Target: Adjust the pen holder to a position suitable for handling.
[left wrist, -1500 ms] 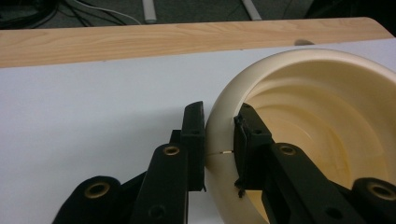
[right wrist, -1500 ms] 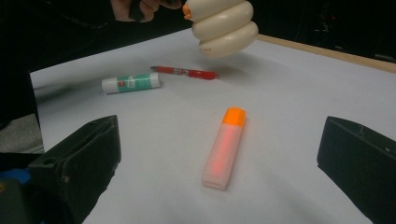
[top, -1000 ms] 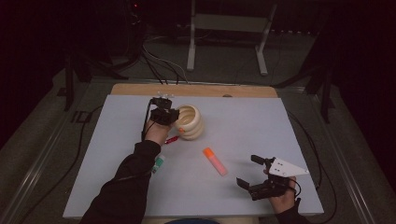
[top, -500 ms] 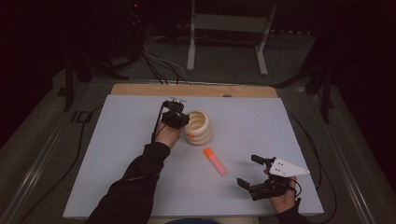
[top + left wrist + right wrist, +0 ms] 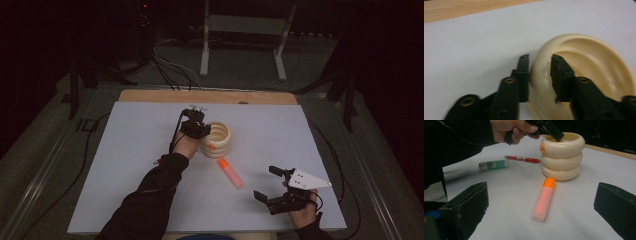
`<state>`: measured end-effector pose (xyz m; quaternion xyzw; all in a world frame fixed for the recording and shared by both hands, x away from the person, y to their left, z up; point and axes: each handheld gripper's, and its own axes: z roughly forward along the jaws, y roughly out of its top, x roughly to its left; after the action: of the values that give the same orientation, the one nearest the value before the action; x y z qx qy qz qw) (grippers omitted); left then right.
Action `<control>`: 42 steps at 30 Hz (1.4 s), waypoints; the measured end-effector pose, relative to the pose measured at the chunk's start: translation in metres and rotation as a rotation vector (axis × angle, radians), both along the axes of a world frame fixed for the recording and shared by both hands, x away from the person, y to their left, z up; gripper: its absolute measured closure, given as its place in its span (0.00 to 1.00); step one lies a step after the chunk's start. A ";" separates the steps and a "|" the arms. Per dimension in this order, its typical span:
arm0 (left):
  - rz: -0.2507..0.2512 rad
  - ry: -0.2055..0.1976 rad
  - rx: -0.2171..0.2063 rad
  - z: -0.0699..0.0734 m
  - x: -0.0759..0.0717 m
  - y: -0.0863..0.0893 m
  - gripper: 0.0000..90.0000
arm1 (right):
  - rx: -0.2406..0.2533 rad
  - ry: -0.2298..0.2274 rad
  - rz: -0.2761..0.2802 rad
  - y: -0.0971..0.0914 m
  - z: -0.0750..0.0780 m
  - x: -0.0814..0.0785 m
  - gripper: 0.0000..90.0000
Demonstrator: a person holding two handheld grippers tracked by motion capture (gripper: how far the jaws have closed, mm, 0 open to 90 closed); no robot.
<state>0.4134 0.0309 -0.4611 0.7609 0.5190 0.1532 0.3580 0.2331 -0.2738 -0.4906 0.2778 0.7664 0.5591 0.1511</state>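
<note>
Left of the cream holder (image 5: 216, 140), glue stick (image 5: 494, 164) and red pen (image 5: 522, 159) lie unstowed. Left claw (image 5: 539, 72), just loosening, straddles its rim. Right of it: orange highlighter (image 5: 230, 172), then the spread right claw (image 5: 272, 184), empty.

Cream holder (image 5: 217, 140) stood upright, left hand-held gripper (image 5: 539, 75) jaws just opening astride its rim

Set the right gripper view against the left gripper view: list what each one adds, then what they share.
Right gripper view adds: an orange highlighter, a red pen, a glue stick and the hand over the pot. Left gripper view adds: the pot's hollow inside, with the left gripper astride its rim, its jaws having just been opening. Shared: the cream pot and the white table.
</note>
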 end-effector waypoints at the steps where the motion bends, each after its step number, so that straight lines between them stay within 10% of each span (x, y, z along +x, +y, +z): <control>1: -0.004 -0.003 -0.008 0.002 -0.001 0.000 0.70 | 0.000 0.000 -0.001 0.000 0.000 0.000 0.00; 25: -0.104 -0.096 -0.117 0.033 -0.013 0.022 0.42 | 0.002 0.004 0.000 0.000 0.000 0.000 0.00; 35: -0.265 -0.125 -0.174 0.046 -0.023 0.044 0.03 | 0.001 0.007 0.001 0.001 -0.001 0.001 0.00; 42: -0.356 -0.186 -0.158 0.046 -0.031 0.060 0.02 | -0.001 0.008 0.002 0.002 -0.001 0.001 0.00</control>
<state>0.3826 0.0909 -0.4152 0.7927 0.3515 0.1159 0.4844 0.2336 -0.2718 -0.4913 0.2795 0.7674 0.5578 0.1475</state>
